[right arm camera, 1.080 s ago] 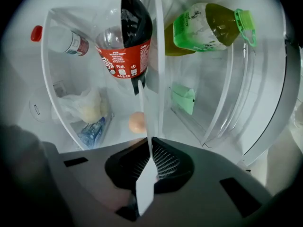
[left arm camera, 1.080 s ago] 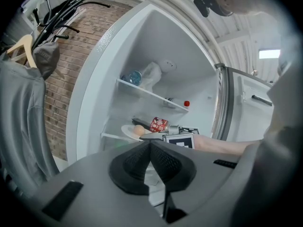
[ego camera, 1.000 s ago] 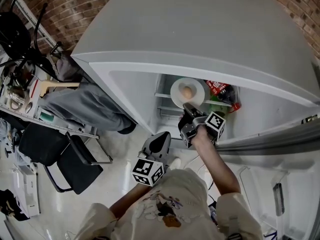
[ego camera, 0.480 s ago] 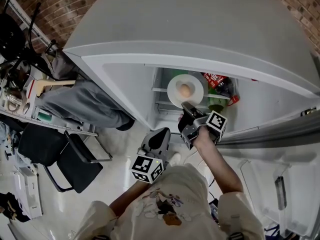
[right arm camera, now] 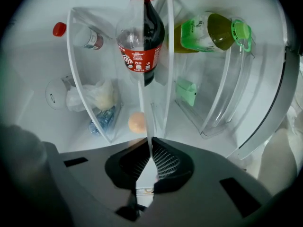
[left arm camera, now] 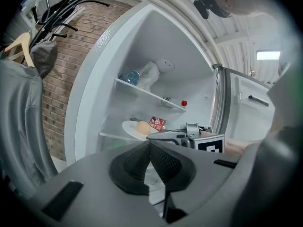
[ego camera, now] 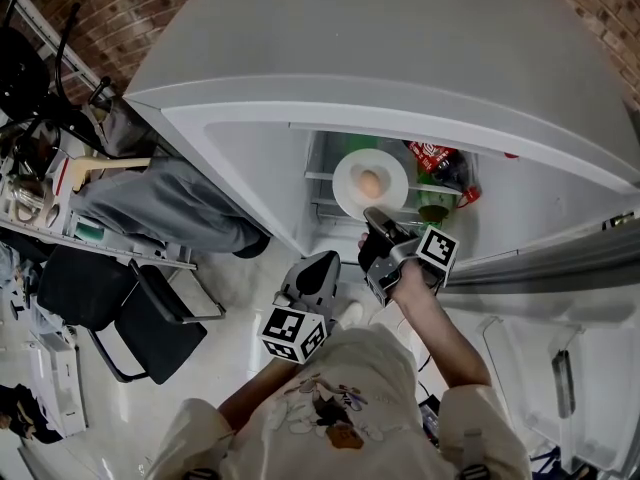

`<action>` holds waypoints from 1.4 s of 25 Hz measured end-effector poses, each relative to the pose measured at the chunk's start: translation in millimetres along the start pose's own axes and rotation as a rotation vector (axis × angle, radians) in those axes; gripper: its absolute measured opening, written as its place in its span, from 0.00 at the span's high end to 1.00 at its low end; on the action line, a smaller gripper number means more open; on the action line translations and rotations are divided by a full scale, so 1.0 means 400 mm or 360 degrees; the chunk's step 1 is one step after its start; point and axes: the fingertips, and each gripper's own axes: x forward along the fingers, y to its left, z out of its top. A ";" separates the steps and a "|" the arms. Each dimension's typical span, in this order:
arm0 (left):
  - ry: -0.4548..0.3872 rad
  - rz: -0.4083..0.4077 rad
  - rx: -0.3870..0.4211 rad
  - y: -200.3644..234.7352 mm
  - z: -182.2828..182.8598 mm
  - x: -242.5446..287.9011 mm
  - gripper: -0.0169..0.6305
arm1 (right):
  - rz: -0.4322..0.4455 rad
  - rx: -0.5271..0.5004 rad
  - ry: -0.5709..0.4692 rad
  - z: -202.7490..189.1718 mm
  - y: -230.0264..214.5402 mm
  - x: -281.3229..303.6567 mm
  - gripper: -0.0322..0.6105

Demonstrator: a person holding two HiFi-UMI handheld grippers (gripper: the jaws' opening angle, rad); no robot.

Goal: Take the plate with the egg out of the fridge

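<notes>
A white plate (ego camera: 345,183) with a tan egg (ego camera: 370,182) on it sits at the front of a shelf in the open fridge (ego camera: 260,158). My right gripper (ego camera: 375,216) is shut on the plate's near rim. In the right gripper view the plate (right arm camera: 146,117) shows edge-on as a thin white line between the pads, and the egg (right arm camera: 137,122) lies just left of it. My left gripper (ego camera: 325,263) hangs lower, outside the fridge, shut on nothing. In the left gripper view its pads meet below the plate (left arm camera: 130,128) and the egg (left arm camera: 143,127).
A cola bottle (right arm camera: 140,37), a green bottle (right arm camera: 208,32) and a white bag (right arm camera: 94,98) lie on the fridge shelves. A red packet (ego camera: 432,158) sits right of the plate. The open fridge door (ego camera: 540,268) stands at right. A seated person's legs (ego camera: 170,213) and a black chair (ego camera: 130,318) are at left.
The plate and my right gripper have drifted slightly to the left in the head view, with the grip unchanged. The left gripper has barely moved.
</notes>
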 end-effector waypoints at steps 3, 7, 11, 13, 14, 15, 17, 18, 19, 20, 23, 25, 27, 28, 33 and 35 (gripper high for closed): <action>0.0004 -0.0004 0.0001 -0.001 0.000 0.002 0.96 | 0.0024 -0.0039 0.0021 -0.009 0.011 -0.010 0.92; 0.0003 -0.0010 0.0001 -0.002 0.001 0.004 0.96 | 0.0040 -0.0082 0.0047 -0.019 0.025 -0.023 0.92; 0.0002 -0.0016 0.0000 -0.007 0.001 0.006 0.96 | 0.0056 -0.0089 0.0068 -0.028 0.035 -0.039 0.92; -0.0001 -0.0017 0.0002 -0.008 0.003 0.007 0.96 | 0.0060 -0.0099 0.0076 -0.032 0.037 -0.048 0.92; -0.0002 -0.0017 0.0002 -0.009 0.003 0.008 0.96 | 0.0063 -0.0108 0.0080 -0.034 0.038 -0.053 0.92; -0.0002 -0.0017 0.0002 -0.009 0.004 0.008 0.96 | 0.0065 -0.0120 0.0082 -0.036 0.039 -0.058 0.92; -0.0002 -0.0015 0.0002 -0.008 0.004 0.008 0.96 | 0.0072 -0.0135 0.0081 -0.040 0.038 -0.070 0.92; -0.0002 -0.0014 0.0002 -0.007 0.004 0.008 0.96 | 0.0077 -0.0132 0.0079 -0.042 0.037 -0.076 0.92; -0.0002 -0.0013 0.0002 -0.006 0.004 0.008 0.96 | 0.0083 -0.0128 0.0078 -0.045 0.036 -0.082 0.92; -0.0002 -0.0013 0.0003 -0.005 0.004 0.008 0.96 | 0.0087 -0.0129 0.0080 -0.048 0.035 -0.088 0.92; -0.0002 -0.0015 0.0004 -0.005 0.005 0.009 0.96 | 0.0090 -0.0144 0.0091 -0.055 0.033 -0.105 0.92; -0.0002 -0.0016 0.0004 -0.006 0.005 0.009 0.96 | 0.0091 -0.0152 0.0097 -0.059 0.035 -0.114 0.92; 0.0000 -0.0017 0.0005 -0.005 0.006 0.008 0.96 | 0.0096 -0.0157 0.0098 -0.063 0.038 -0.123 0.92; 0.0000 -0.0017 0.0006 -0.004 0.006 0.008 0.96 | 0.0099 -0.0159 0.0098 -0.065 0.039 -0.127 0.92; 0.0001 -0.0016 0.0005 -0.002 0.008 0.007 0.96 | 0.0102 -0.0177 0.0102 -0.071 0.044 -0.146 0.92; 0.0003 -0.0018 0.0005 -0.001 0.008 0.007 0.96 | 0.0101 -0.0181 0.0100 -0.074 0.044 -0.154 0.92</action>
